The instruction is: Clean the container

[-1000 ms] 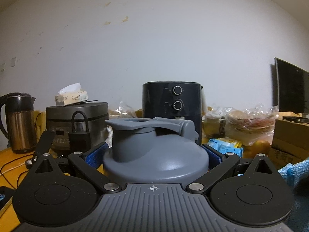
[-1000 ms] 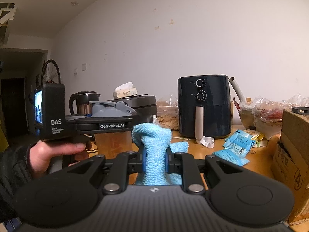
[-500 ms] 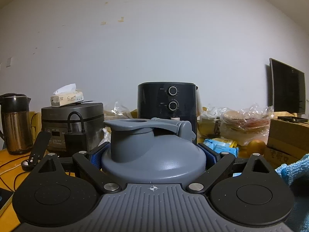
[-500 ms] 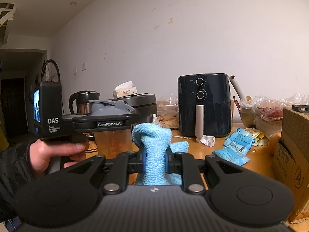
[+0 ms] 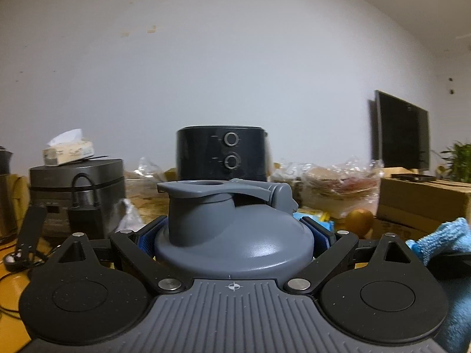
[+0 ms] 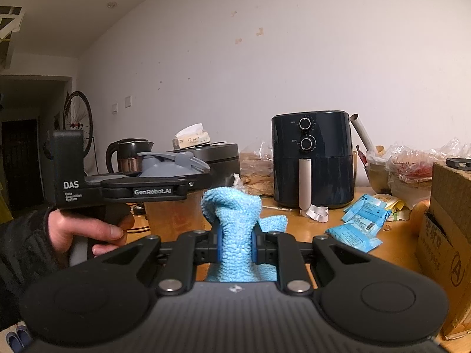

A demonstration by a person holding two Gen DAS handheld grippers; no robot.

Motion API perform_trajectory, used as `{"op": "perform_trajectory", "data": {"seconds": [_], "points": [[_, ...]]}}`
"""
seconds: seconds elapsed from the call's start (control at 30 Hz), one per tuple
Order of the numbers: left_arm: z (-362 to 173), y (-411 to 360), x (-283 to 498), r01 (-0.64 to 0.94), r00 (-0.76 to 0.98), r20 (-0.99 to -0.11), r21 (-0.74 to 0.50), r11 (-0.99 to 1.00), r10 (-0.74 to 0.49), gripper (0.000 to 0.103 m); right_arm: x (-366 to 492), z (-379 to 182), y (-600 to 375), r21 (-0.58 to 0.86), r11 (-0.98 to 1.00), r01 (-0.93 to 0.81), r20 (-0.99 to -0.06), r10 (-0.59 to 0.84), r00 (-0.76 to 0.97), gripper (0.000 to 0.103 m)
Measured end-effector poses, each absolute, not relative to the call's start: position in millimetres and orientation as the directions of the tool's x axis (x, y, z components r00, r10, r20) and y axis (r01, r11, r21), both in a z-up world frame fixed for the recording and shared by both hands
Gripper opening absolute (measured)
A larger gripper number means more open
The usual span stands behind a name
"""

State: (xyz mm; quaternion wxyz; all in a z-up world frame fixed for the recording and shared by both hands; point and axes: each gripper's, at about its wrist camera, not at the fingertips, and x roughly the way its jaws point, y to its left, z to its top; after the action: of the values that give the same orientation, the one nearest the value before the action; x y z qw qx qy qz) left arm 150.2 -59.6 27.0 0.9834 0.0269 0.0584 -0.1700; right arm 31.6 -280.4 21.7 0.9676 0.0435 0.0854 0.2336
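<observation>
Gripping the translucent container with the grey domed flip-top lid [image 5: 232,235], my left claw [image 5: 234,236] has its blue pads pressed against either side of the lid, so it is clamped on it. From the right wrist view the same container [image 6: 173,214] stands upright, level with the top of the orange wooden counter [image 6: 303,229], and whether it rests on it I cannot tell. A hand [image 6: 85,229] in a dark sleeve holds the left claw's handle.

My right claw [image 6: 235,238] is nearly together, pinching a fluffy light-blue microfibre cloth [image 6: 235,223] whose bunched top rises above the pads. The cloth sits just beside the container, apart from it.

Farther back on the counter stand a dark navy air fryer with two dials [image 6: 312,158], a grey rice cooker [image 6: 217,158] carrying a tissue pack [image 6: 191,138], and a dark electric kettle [image 6: 128,153]. Light-blue sachets [image 6: 359,220] lie near a brown cardboard box [image 6: 447,235].
</observation>
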Motion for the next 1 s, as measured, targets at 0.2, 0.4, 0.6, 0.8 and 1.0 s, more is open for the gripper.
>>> {"op": "perform_trajectory", "data": {"seconds": [0.2, 0.4, 0.6, 0.8, 1.0], "points": [[27.8, -53.8, 155.0, 0.412, 0.905, -0.137, 0.036, 0.911, -0.403, 0.095, 31.3, 20.0, -282.5, 0.133, 0.886, -0.443, -0.145, 0.46, 0.876, 0.014], [26.6, -47.4, 159.5, 0.481, 0.87, -0.139, 0.034, 0.876, -0.473, 0.095, 29.0, 19.6, -283.4, 0.137, 0.887, -0.441, -0.142, 0.458, 0.877, 0.014], [26.1, -41.1, 162.6, 0.53, 0.841, -0.145, 0.033, 0.847, -0.521, 0.095, 28.1, 18.4, -283.4, 0.139, 0.885, -0.444, -0.143, 0.461, 0.876, 0.014], [26.6, -34.9, 167.1, 0.58, 0.807, -0.158, 0.034, 0.814, -0.569, 0.095, 28.2, 17.6, -283.9, 0.147, 0.883, -0.446, -0.144, 0.465, 0.873, 0.014], [25.0, -28.4, 171.5, 0.623, 0.776, -0.157, 0.037, 0.781, -0.611, 0.095, 27.2, 16.9, -282.8, 0.151, 0.879, -0.452, -0.143, 0.472, 0.87, 0.014]]}}
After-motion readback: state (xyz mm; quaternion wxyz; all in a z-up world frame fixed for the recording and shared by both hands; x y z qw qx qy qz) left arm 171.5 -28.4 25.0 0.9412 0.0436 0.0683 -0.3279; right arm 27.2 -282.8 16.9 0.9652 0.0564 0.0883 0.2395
